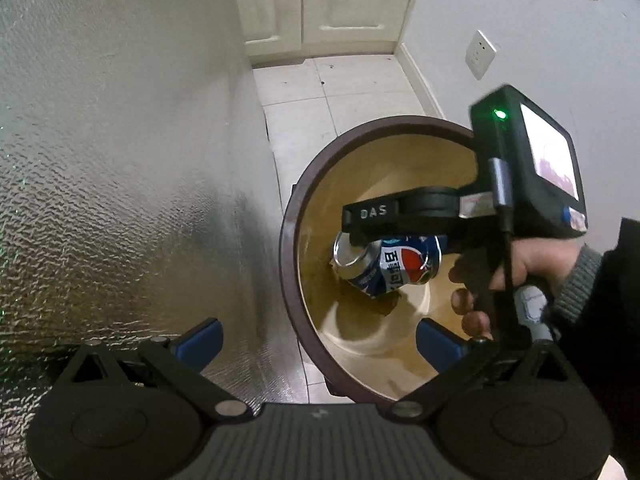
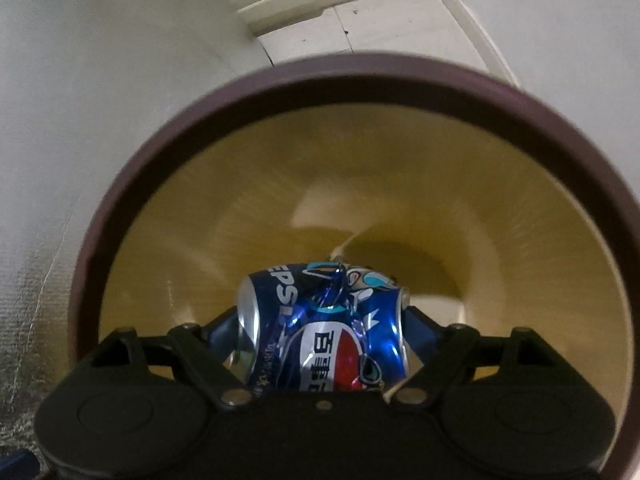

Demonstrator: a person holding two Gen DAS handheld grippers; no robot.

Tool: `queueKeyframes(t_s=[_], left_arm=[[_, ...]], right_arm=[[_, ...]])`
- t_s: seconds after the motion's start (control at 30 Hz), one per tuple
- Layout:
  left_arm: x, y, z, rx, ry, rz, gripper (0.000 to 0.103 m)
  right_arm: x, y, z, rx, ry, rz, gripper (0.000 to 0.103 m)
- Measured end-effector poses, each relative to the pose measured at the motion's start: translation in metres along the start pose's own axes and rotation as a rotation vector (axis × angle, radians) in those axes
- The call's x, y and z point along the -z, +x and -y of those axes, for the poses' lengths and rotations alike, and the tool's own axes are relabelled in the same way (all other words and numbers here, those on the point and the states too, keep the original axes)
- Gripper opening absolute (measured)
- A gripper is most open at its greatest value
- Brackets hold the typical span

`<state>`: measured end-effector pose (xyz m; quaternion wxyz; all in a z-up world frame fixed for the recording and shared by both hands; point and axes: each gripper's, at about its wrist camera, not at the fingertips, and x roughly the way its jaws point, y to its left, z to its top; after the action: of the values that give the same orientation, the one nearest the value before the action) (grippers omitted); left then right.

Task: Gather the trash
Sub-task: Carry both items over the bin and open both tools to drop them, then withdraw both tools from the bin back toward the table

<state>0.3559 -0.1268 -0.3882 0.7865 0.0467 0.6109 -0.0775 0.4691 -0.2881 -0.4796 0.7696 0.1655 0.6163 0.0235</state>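
Observation:
A round bin with a brown rim (image 1: 288, 280) (image 2: 120, 184) and a yellow inside stands on the floor. A crushed blue Pepsi can (image 1: 400, 270) (image 2: 320, 332) hangs sideways inside the bin's mouth, above the bottom. My right gripper (image 2: 324, 320) is shut on it end to end, with blue fingers (image 2: 222, 332) against both ends. In the left wrist view one black finger (image 1: 354, 236) of that gripper presses the can's top end. My left gripper (image 1: 318, 342) stands open and holds nothing, over the bin's near rim.
A silver embossed foil surface (image 1: 120, 200) rises close on the left of the bin. White floor tiles (image 1: 320, 92) run back to white cabinet doors (image 1: 320, 0). A wall with a socket (image 1: 480, 54) is on the right. A hand in a dark sleeve (image 1: 520, 264) holds the right gripper.

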Motion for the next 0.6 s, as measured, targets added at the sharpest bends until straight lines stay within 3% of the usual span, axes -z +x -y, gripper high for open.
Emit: queueKeyframes(t_s=[0.2, 0.6], left_arm=[[-0.002, 0.000, 0.005, 0.005, 0.020, -0.003, 0.101], [-0.006, -0.039, 0.009, 0.032, 0.053, 0.058, 0.101]], right_arm=[[0.003, -0.019, 0.009, -0.022, 0.007, 0.021, 0.100], [0.025, -0.089, 0.009, -0.066, -0.013, 0.063, 0.100]])
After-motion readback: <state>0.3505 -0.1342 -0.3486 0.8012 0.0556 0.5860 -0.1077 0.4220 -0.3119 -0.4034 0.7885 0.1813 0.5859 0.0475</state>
